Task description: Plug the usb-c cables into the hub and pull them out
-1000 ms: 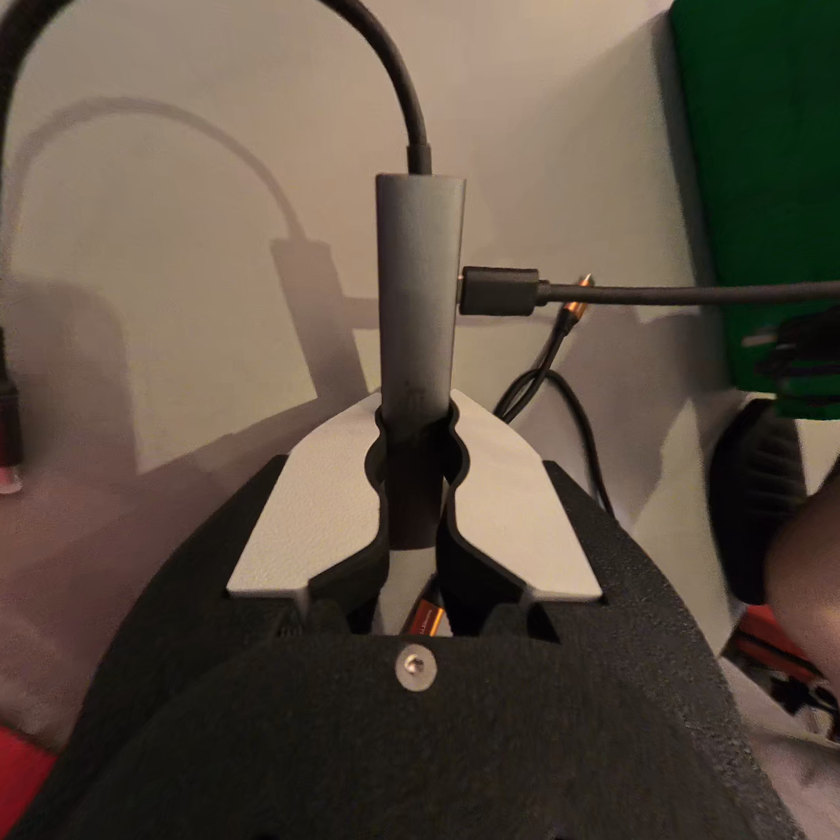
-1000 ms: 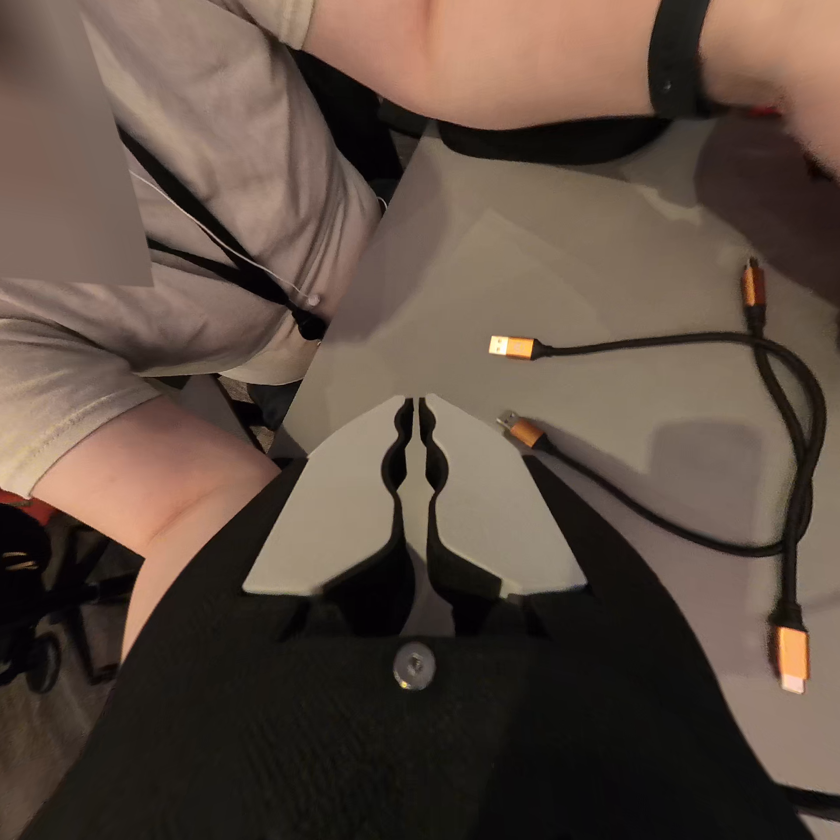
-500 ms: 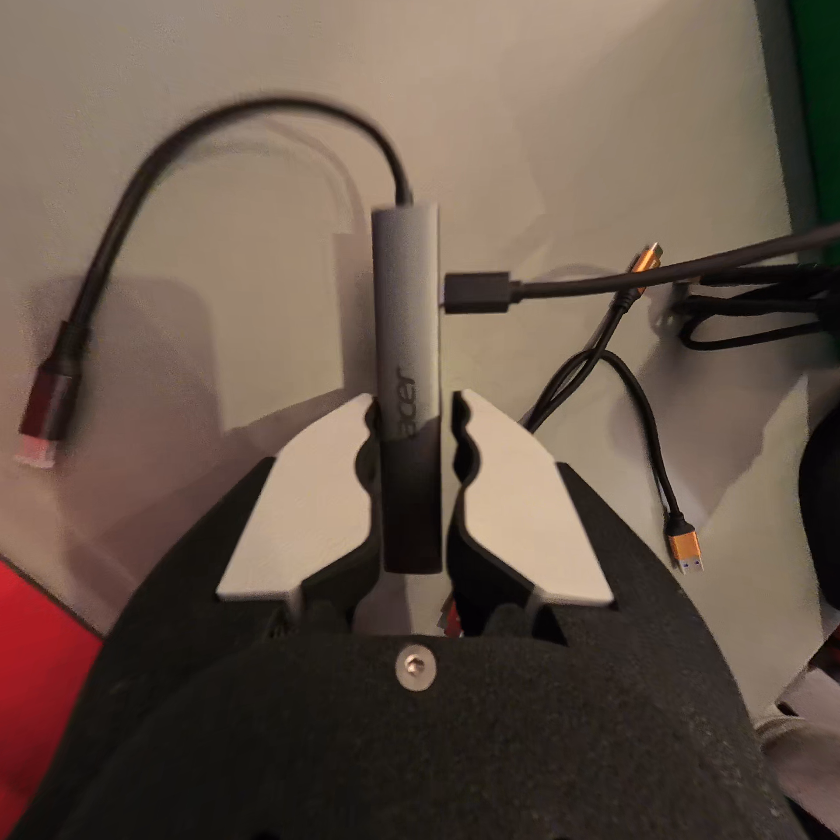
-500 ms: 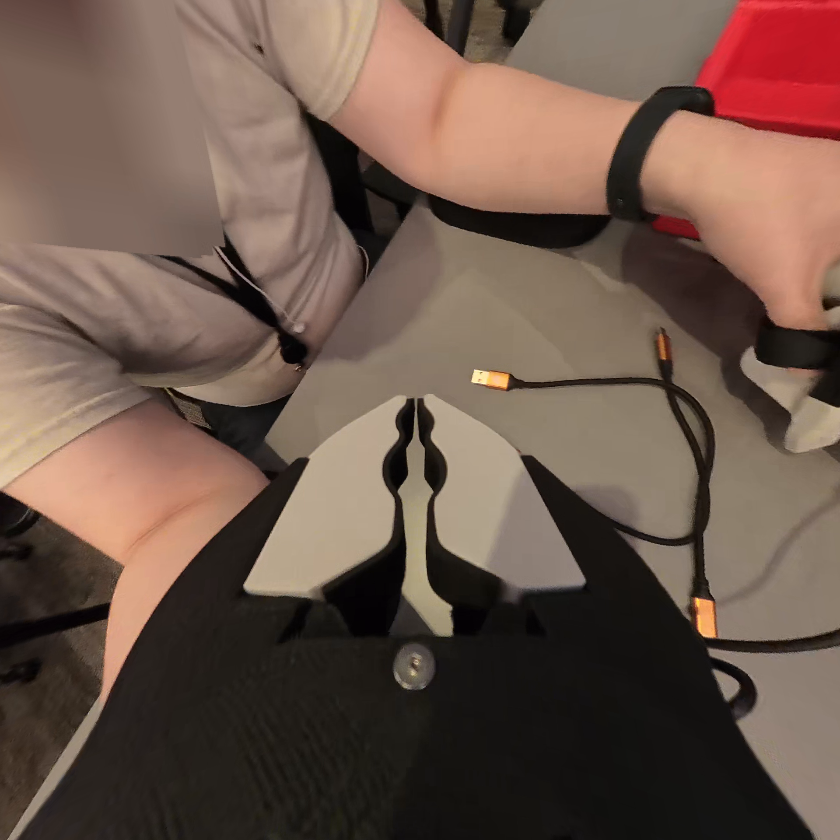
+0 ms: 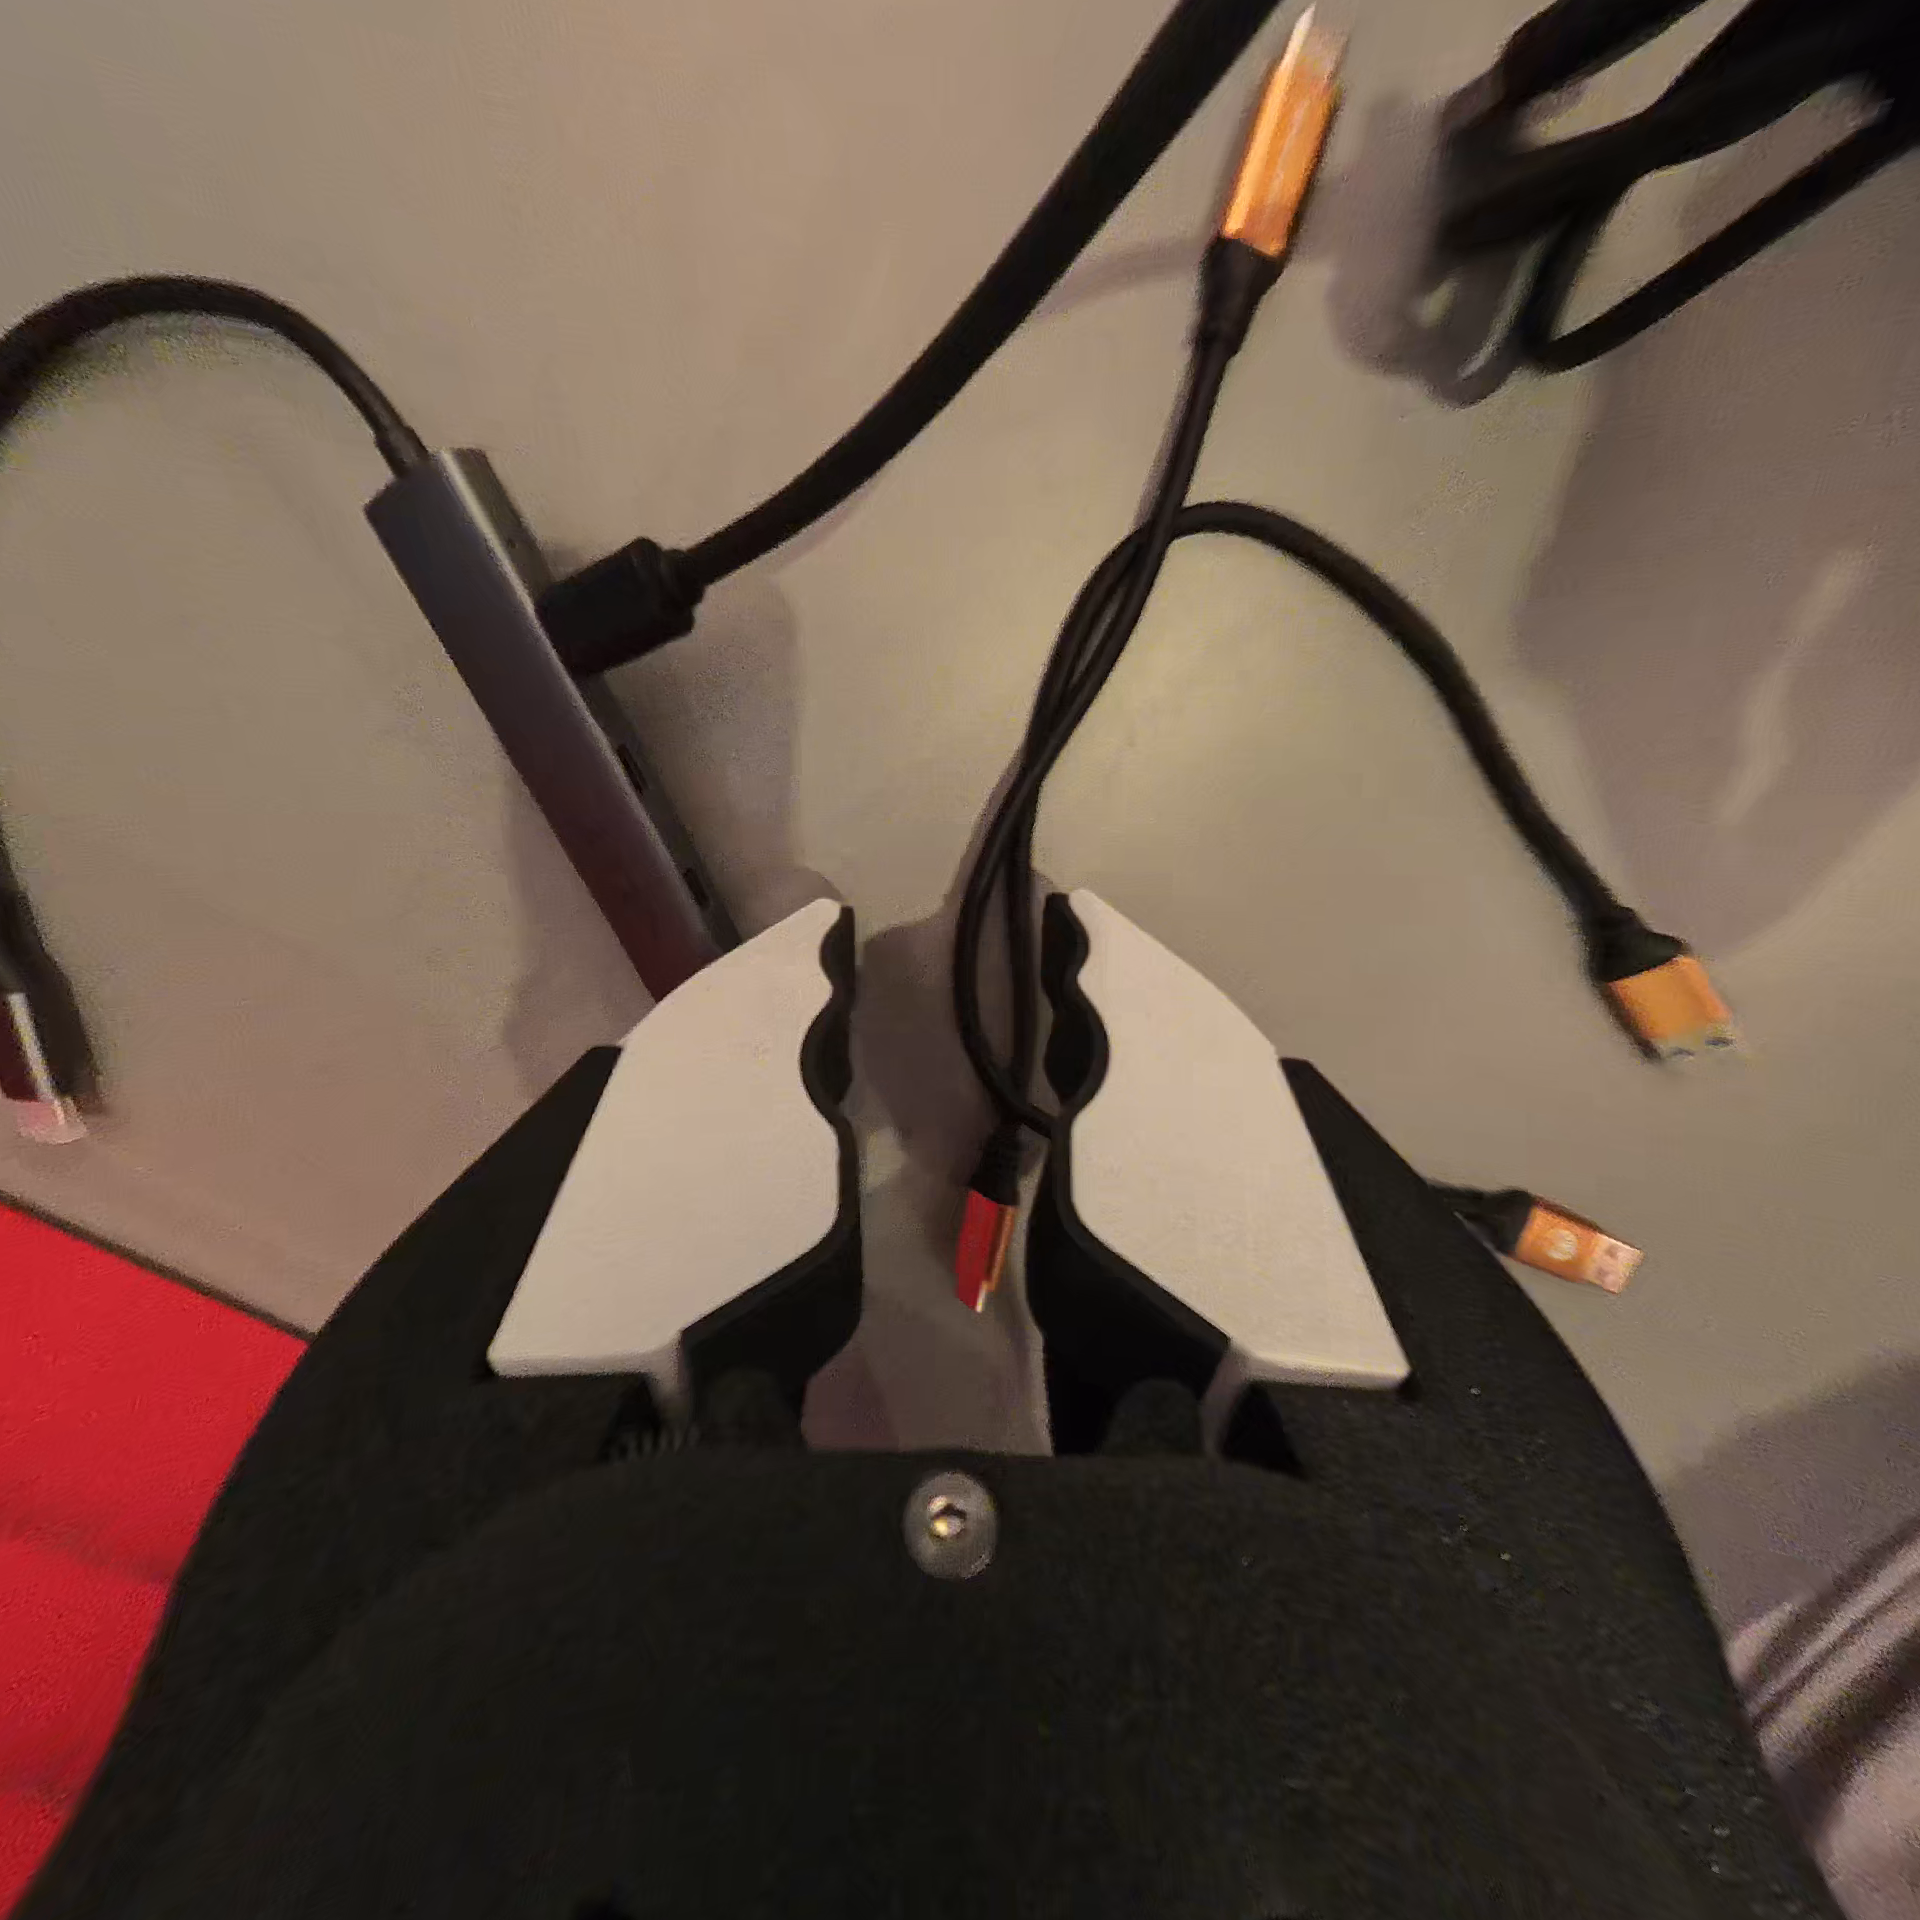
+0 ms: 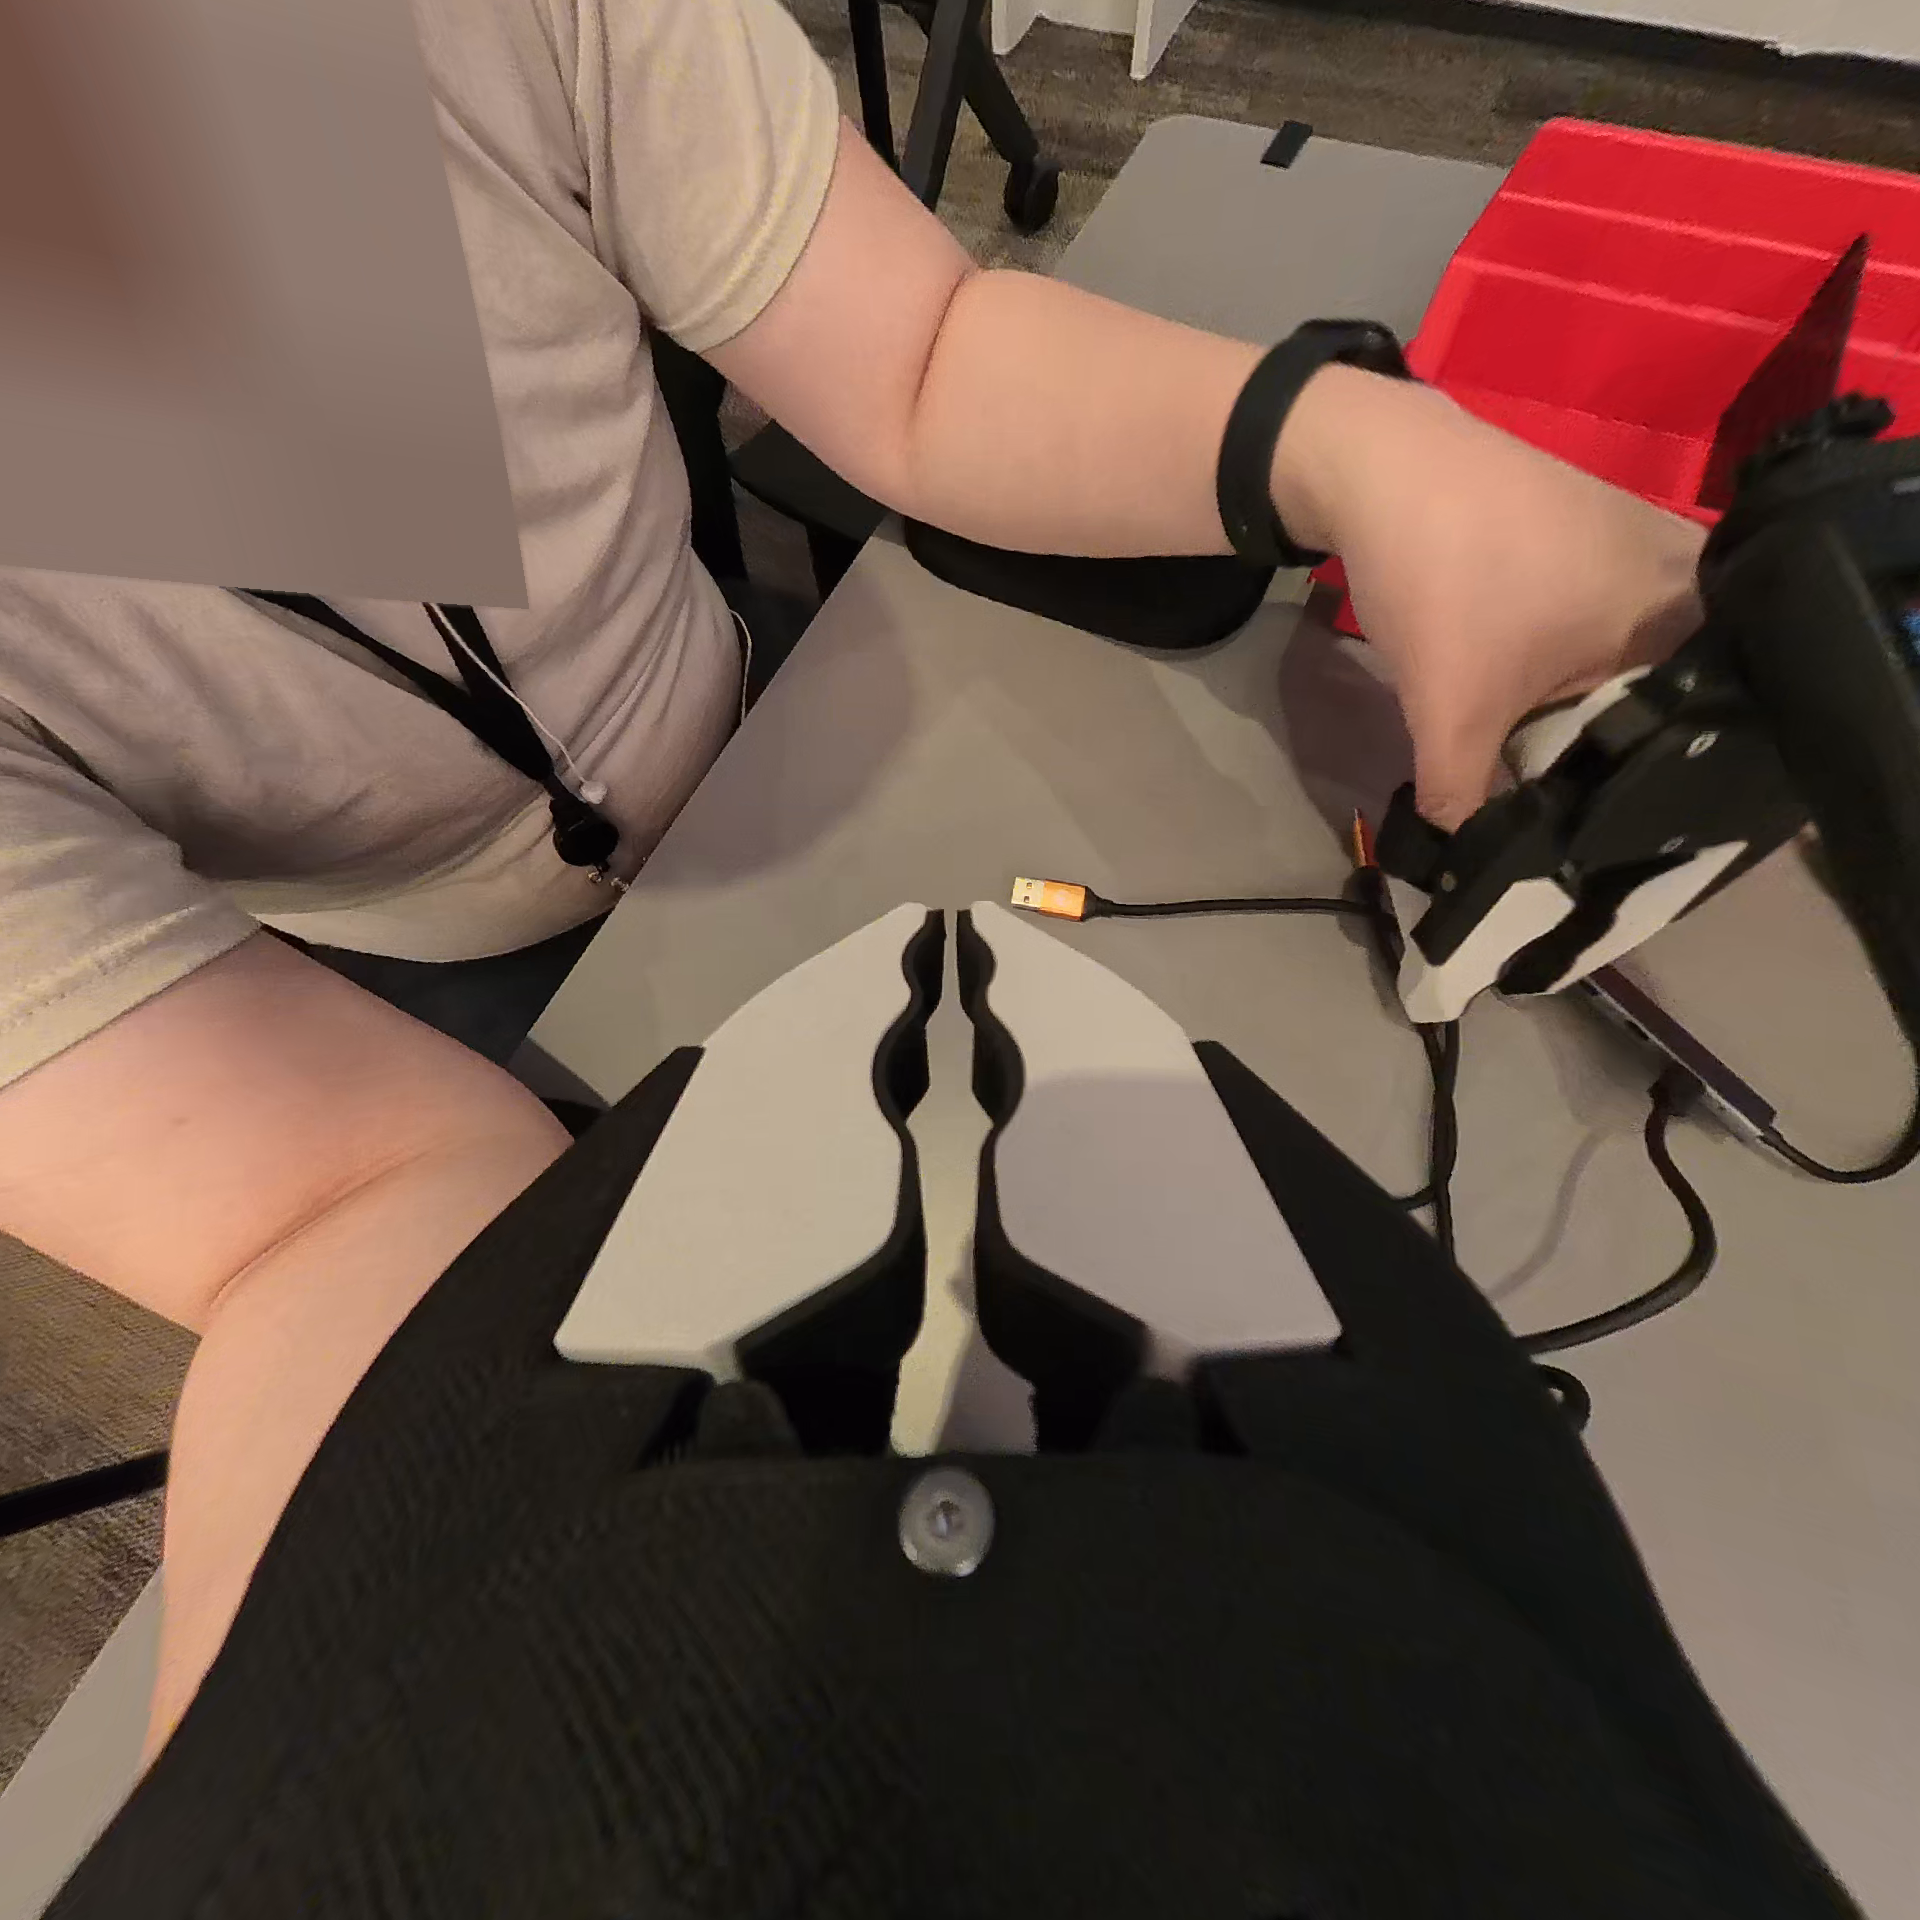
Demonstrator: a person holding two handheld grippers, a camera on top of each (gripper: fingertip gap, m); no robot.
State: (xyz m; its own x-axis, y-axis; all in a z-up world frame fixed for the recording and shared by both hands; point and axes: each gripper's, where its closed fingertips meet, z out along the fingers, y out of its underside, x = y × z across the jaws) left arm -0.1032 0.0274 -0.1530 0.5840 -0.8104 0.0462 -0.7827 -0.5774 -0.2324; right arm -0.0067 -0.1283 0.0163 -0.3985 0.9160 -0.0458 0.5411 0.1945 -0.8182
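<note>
The grey hub (image 5: 540, 707) lies flat on the grey table, left of my left gripper (image 5: 945, 914). A thick black cable's plug (image 5: 623, 613) sits in the hub's side. My left gripper is open; two thin black cables (image 5: 997, 935) and an orange connector (image 5: 987, 1247) lie between its fingers, not gripped. My right gripper (image 6: 951, 920) is shut and empty above the table's near edge. The right wrist view shows the left gripper (image 6: 1496, 966) at the right, over the hub (image 6: 1662, 1060).
More orange connectors lie at the top (image 5: 1283, 135), right (image 5: 1662, 1003) and lower right (image 5: 1569, 1257); one (image 6: 1055, 896) lies just beyond my right fingertips. The hub's own lead ends in a reddish plug (image 5: 42, 1049). A red bin (image 6: 1662, 312) and the person's arm (image 6: 1039, 416) stand beyond. The left gripper's tips are roughly 25 cm from the right gripper's. The grey hub (image 5: 540, 707) is about 6 cm from my left fingertips and 30 cm from my right. The right camera catches it too, in the right wrist view (image 6: 1688, 1056).
My left gripper let go of the hub, opened and moved right over the thin cables. The hub now lies on the table. The right gripper pulled back and stayed shut.
</note>
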